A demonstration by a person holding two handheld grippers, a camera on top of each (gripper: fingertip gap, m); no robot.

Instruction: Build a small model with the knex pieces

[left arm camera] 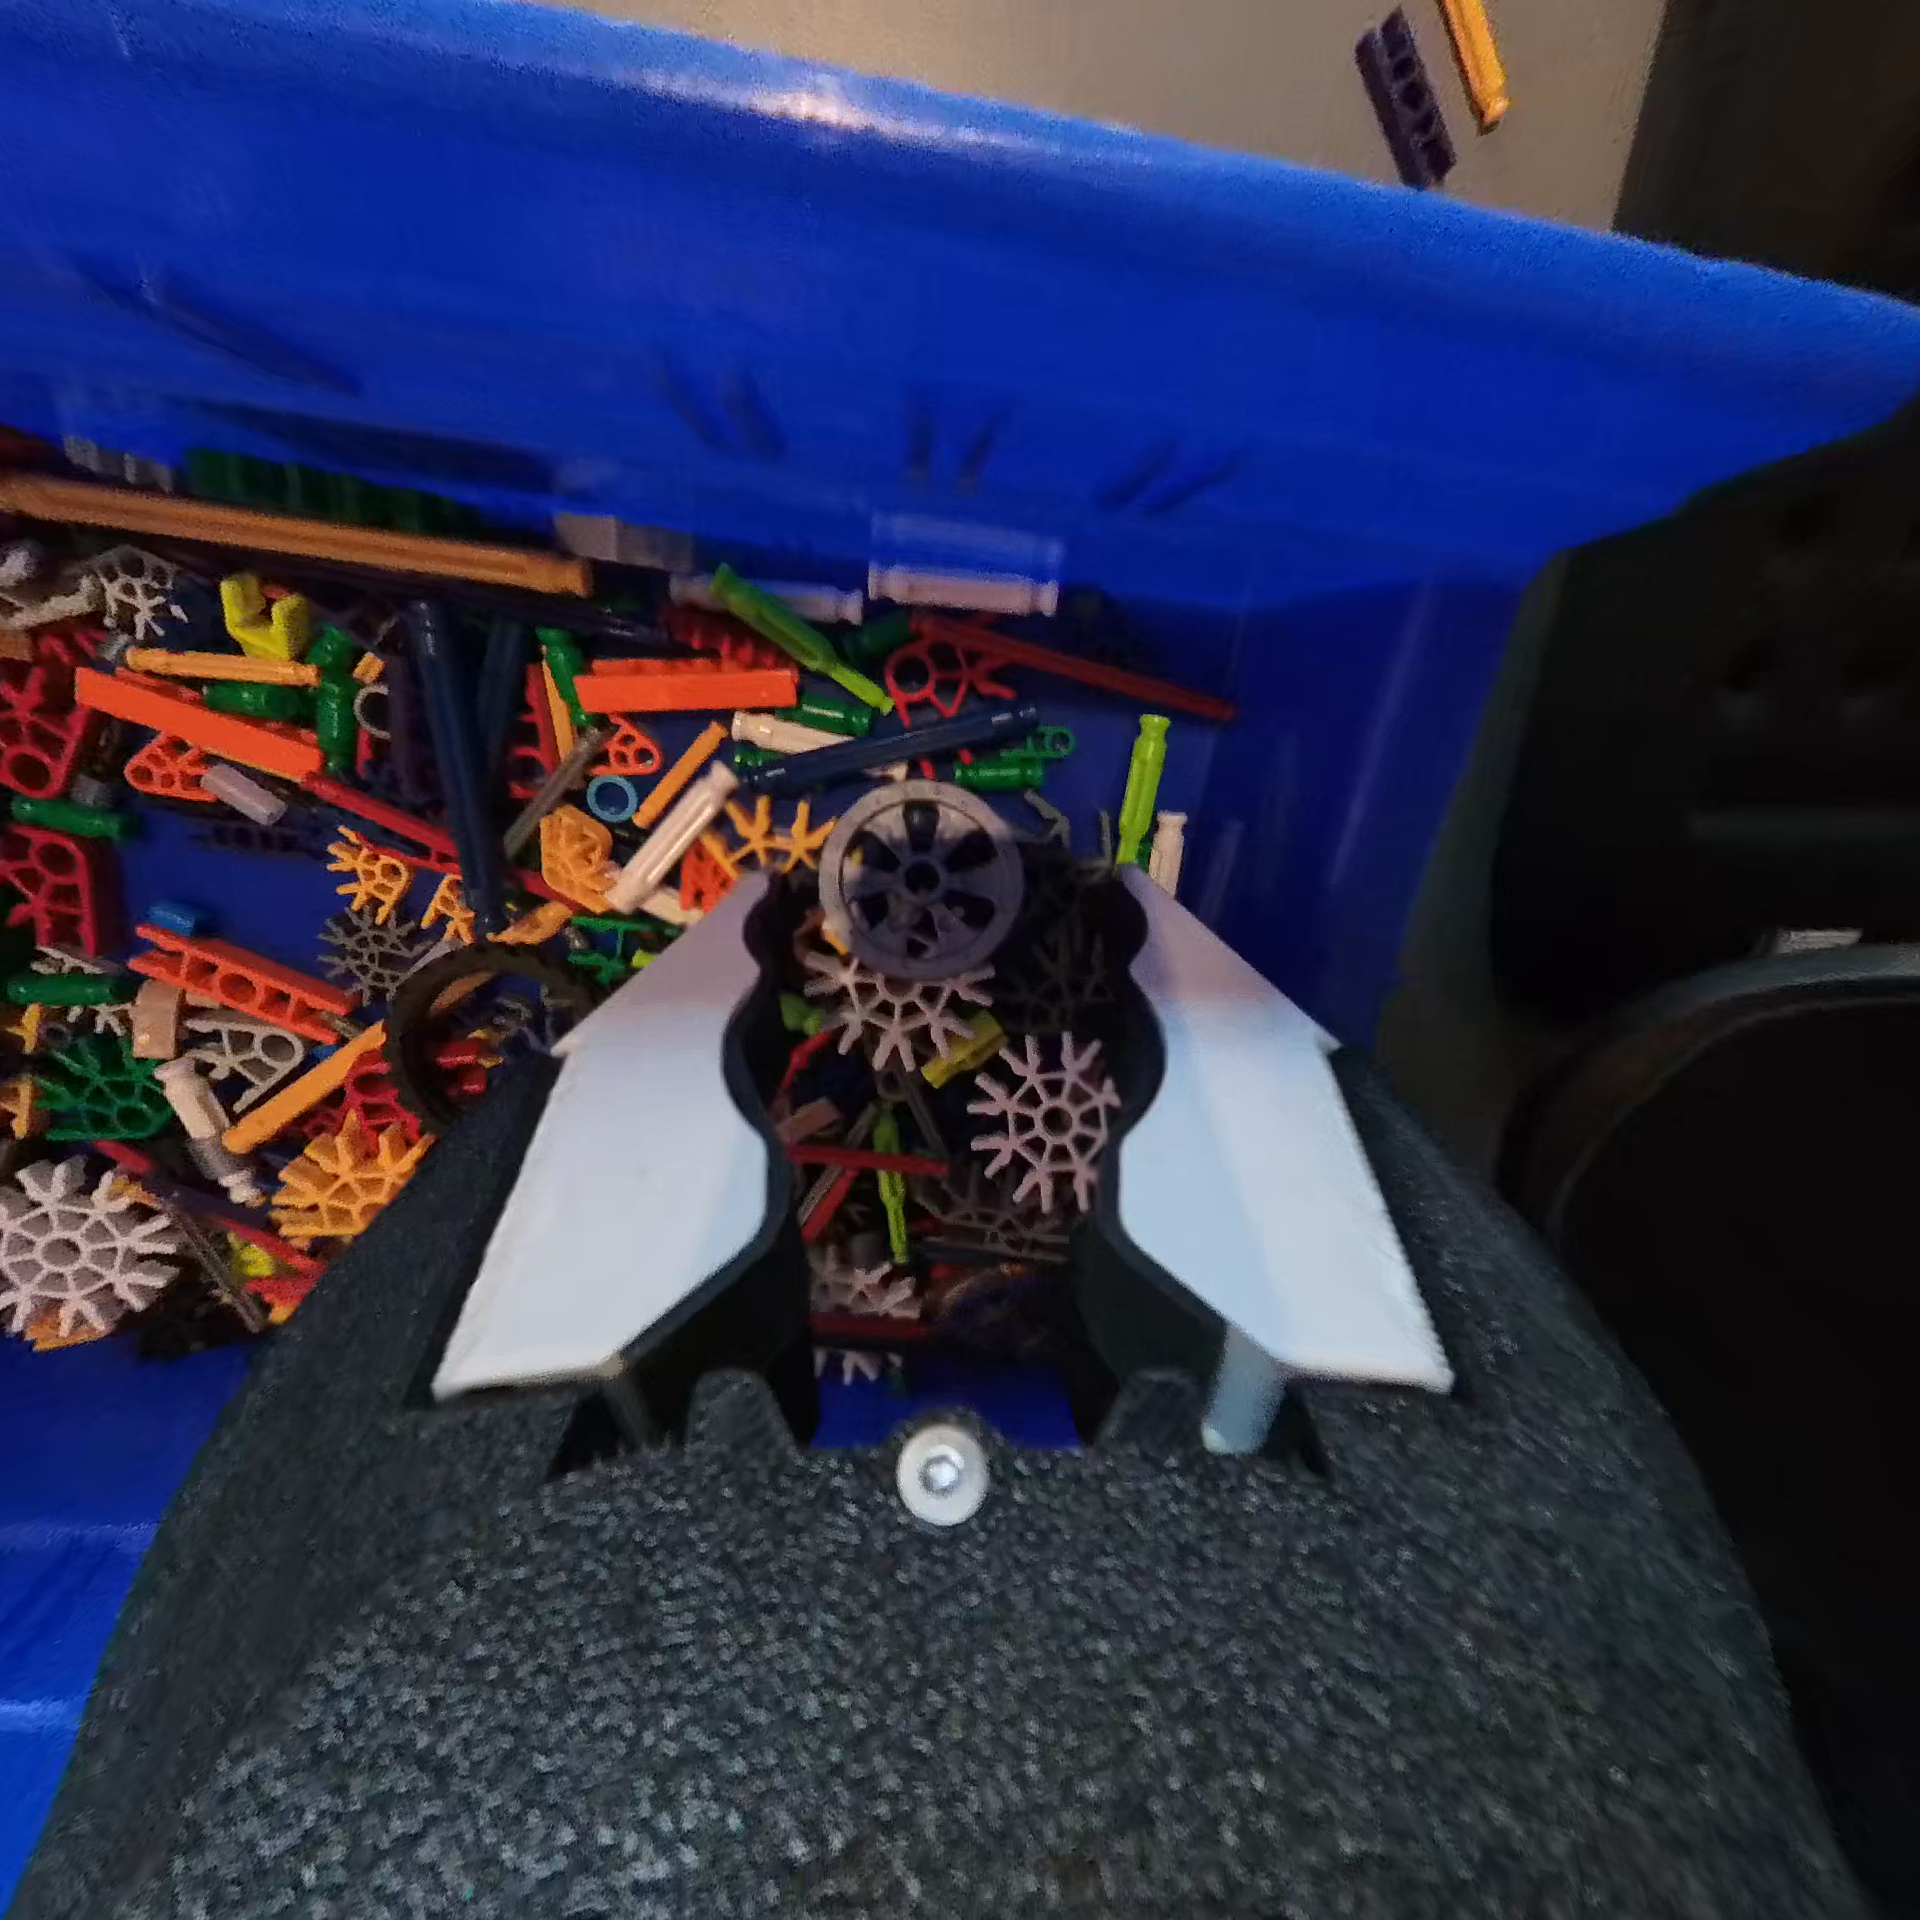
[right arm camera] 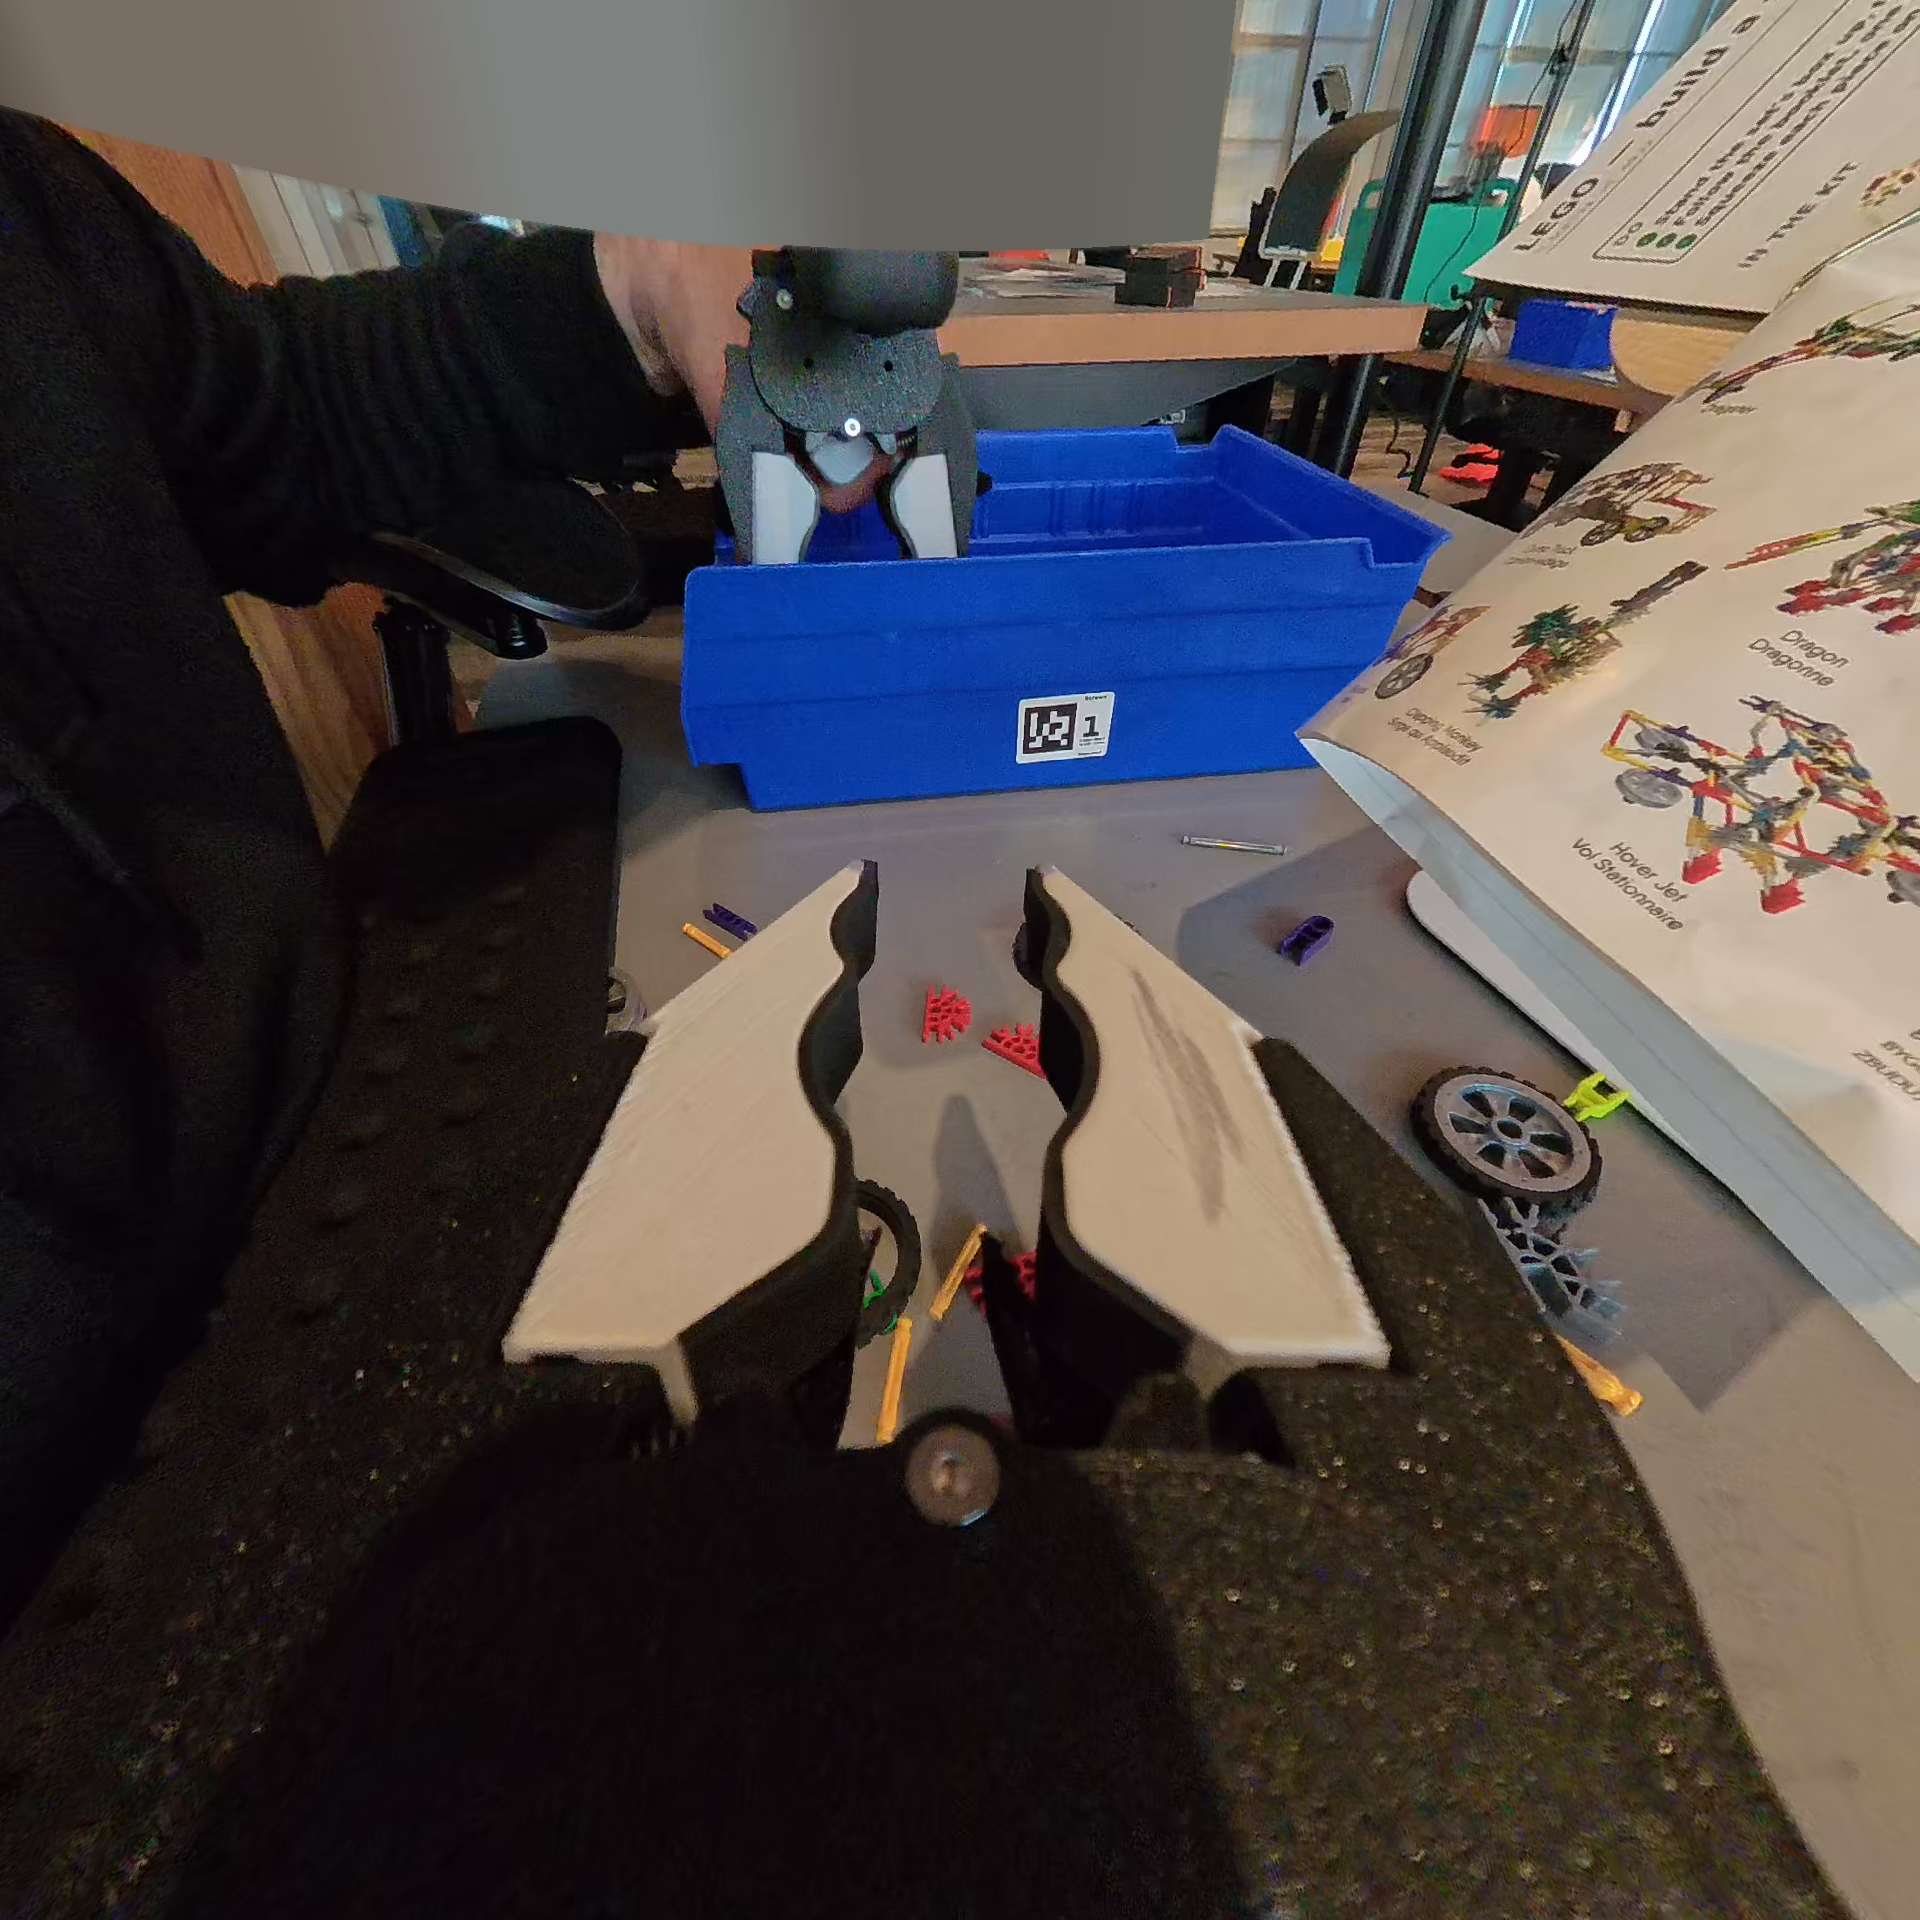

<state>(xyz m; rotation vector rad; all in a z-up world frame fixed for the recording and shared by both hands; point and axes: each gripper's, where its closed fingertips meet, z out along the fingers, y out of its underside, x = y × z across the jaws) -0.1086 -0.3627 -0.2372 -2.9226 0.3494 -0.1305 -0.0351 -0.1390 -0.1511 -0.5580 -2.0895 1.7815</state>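
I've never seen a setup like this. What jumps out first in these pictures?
The bright blue bin at the back of the grey table, heaped inside with colourful construction-toy rods and snowflake connectors. The left gripper reaches into it, jaws open around a grey spoked wheel. Nearer, the right gripper hovers open above two red connectors, with a tyred wheel and an illustrated instruction booklet to its right.

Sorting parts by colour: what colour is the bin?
Blue bin; right wrist view shows it best.
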